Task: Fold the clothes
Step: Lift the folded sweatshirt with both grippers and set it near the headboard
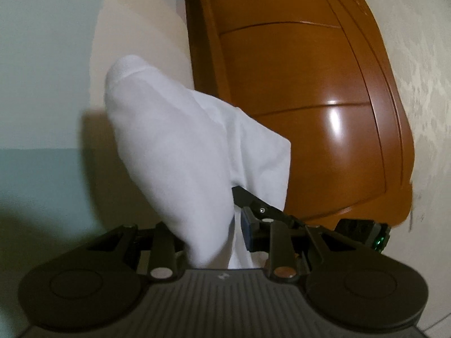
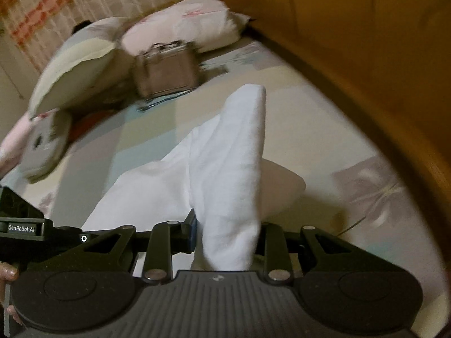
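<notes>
Two grippers are both carrying white cloth right now, and both views are smearing with motion. The left gripper (image 1: 214, 242) is pinching a bunched fold of the white garment (image 1: 180, 140), its jaws closed on the fabric, which is standing up in a soft cone in front of the wooden panel (image 1: 310, 112). The right gripper (image 2: 225, 245) is doing the same, jaws clamped on another bunch of the garment (image 2: 225, 169), the rest trailing down and left over the bed (image 2: 296, 118).

So the garment is hanging between the two grippers, lifted clear of the mattress where it is held.

Risk, as I judge it: the cloth is thin, smooth and limp, gathered thickly in each grip, so a layer could be slipping out on a fast swing. It could also be dragging on the glossy, hard wooden bed frame (image 2: 366, 56) to the right, or landing crumpled rather than flat.

Far off, plump pillows (image 2: 84, 64) and a boxy metallic case (image 2: 166, 67) are crowding the landing space.
</notes>
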The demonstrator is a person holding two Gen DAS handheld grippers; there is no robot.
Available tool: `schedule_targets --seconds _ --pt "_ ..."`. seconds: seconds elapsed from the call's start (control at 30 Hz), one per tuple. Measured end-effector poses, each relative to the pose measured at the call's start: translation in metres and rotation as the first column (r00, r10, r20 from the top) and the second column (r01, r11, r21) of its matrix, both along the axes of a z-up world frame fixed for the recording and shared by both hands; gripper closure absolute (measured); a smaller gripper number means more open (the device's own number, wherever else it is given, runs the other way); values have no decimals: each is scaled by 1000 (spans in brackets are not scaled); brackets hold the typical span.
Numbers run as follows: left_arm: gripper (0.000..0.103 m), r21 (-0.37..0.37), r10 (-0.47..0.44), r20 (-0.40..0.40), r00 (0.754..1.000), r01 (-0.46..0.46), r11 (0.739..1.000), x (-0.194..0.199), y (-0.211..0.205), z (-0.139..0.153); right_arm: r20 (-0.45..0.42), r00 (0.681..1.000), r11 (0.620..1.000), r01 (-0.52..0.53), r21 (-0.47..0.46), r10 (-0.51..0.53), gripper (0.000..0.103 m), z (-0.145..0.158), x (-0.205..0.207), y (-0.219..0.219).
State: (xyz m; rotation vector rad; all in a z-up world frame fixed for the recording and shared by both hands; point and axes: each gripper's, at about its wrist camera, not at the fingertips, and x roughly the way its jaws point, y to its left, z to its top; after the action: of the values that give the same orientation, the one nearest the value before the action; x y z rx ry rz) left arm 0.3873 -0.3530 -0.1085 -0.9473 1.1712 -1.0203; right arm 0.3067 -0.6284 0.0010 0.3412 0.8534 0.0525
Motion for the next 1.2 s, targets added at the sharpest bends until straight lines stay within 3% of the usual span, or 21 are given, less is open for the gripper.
schedule_targets --seconds 0.07,0.23,0.27,0.3,0.4,0.47,0.53,0.6,0.7,0.87,0.97,1.07,1.13,1.2 --pt "76 -13 12 -39 999 -12 1000 -4 -9 -17 -34 999 1000 7 -6 -8 70 -9 8 -14" --pt "73 72 -12 -86 996 18 997 -19 -25 -56 -123 992 999 29 -29 -32 65 -51 13 -33" --pt "67 102 -27 -74 997 35 994 -22 -25 -60 -135 990 998 44 -34 -48 60 -61 11 -35" --pt "65 126 -46 -60 997 53 991 -26 -24 -62 -147 987 998 59 -38 -64 48 -71 9 -37" --pt "45 131 -51 7 999 50 990 -30 6 -52 -97 988 992 119 -38 -123 45 -65 -11 -47" --pt "22 119 5 45 999 -10 993 -30 32 -47 -41 984 983 170 -73 -174 43 -49 -27 -52" --pt "21 97 72 39 997 -75 992 -25 52 -49 35 976 971 216 -99 -214 39 -31 -47 -51" --pt "21 67 92 -40 995 -89 994 -15 56 -57 101 970 974 224 -27 -220 34 -19 -62 -50" --pt "21 72 62 -86 994 -56 996 -7 45 -60 144 969 975 180 132 -199 34 -21 -76 -42" --pt "22 110 87 -142 986 -72 991 9 29 -58 122 977 962 141 235 -173 34 -56 -76 -20" --pt "22 110 132 -11 991 -130 985 28 17 -35 48 985 961 148 234 -164 34 -82 -76 -5" --pt "22 38 106 113 988 -111 993 24 28 -11 39 991 984 119 136 -125 33 -92 -78 17" --pt "22 86 100 210 973 -121 989 18 39 2 54 994 995 93 48 -95 34 -82 -76 27" --pt "22 233 67 341 938 -153 960 13 49 14 98 992 996 86 -26 -83 34 -72 -72 31"
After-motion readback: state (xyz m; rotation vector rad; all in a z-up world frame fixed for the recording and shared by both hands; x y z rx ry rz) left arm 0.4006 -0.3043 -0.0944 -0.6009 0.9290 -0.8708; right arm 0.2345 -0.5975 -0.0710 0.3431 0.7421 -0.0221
